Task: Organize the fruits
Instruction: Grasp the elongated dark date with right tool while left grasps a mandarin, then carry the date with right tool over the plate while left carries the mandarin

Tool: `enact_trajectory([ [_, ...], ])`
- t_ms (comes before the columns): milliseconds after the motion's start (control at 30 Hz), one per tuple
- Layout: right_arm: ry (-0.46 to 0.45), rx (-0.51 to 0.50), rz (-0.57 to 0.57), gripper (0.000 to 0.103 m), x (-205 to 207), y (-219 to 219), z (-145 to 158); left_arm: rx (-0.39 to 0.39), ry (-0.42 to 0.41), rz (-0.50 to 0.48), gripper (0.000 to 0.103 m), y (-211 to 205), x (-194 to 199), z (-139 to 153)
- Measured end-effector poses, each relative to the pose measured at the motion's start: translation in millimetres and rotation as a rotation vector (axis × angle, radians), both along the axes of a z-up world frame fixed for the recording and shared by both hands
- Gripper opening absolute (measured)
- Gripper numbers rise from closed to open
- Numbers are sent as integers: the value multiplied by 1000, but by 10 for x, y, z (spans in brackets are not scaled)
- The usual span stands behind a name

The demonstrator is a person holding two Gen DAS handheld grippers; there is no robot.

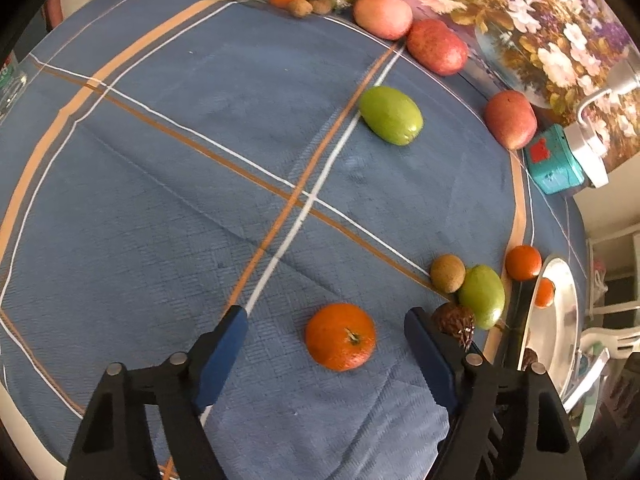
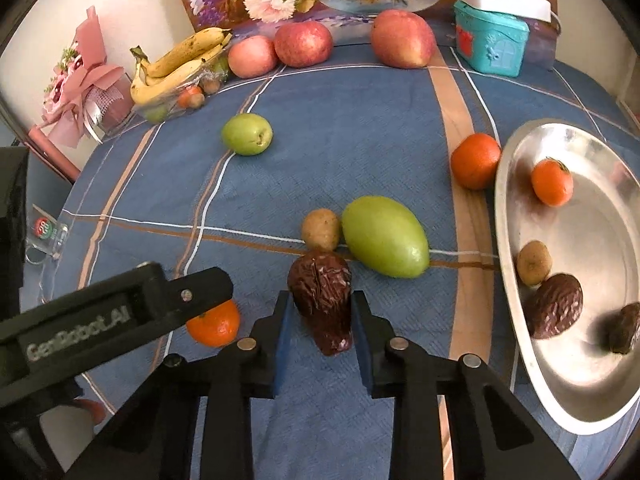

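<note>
On the blue checked cloth lies a tangerine [image 1: 340,337], and my left gripper [image 1: 325,314] stands open around it, with a gap between the fruit and each blue pad. The same tangerine [image 2: 214,326] shows in the right wrist view, half under the other tool's black arm. My right gripper [image 2: 321,296] is shut on a dark wrinkled date [image 2: 322,300], which rests on the cloth. A silver oval tray [image 2: 508,208] at the right holds a tangerine [image 2: 552,182], a small brown fruit [image 2: 534,262] and two dark dates [image 2: 554,306].
Just beyond the held date lie a small brown fruit [image 2: 320,229] and a green fruit [image 2: 384,236]. Another tangerine [image 2: 475,160] touches the tray's rim. Further back are a second green fruit [image 2: 247,134], three apples [image 2: 303,43], bananas [image 2: 176,64] and a teal box [image 2: 490,42].
</note>
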State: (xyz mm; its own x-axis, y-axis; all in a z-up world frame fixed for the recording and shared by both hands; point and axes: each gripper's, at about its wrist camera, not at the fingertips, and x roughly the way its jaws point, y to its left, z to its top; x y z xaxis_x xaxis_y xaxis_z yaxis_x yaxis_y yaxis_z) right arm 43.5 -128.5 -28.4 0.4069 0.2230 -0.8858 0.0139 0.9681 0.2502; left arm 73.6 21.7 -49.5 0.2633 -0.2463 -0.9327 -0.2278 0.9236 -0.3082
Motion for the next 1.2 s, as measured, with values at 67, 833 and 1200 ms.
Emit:
enact_trajectory([
  [67,7,-3,-8,30,-21,-27,17,-6,8,-10,70,-38,10,-13],
  [833,87,26,-52,30,-167,-160,42,-38,-54,-16,38,102,-60,228],
  [1200,-21,54,-105,30,-275,-324,424,-35,-150,-9,38,140,-100,538],
])
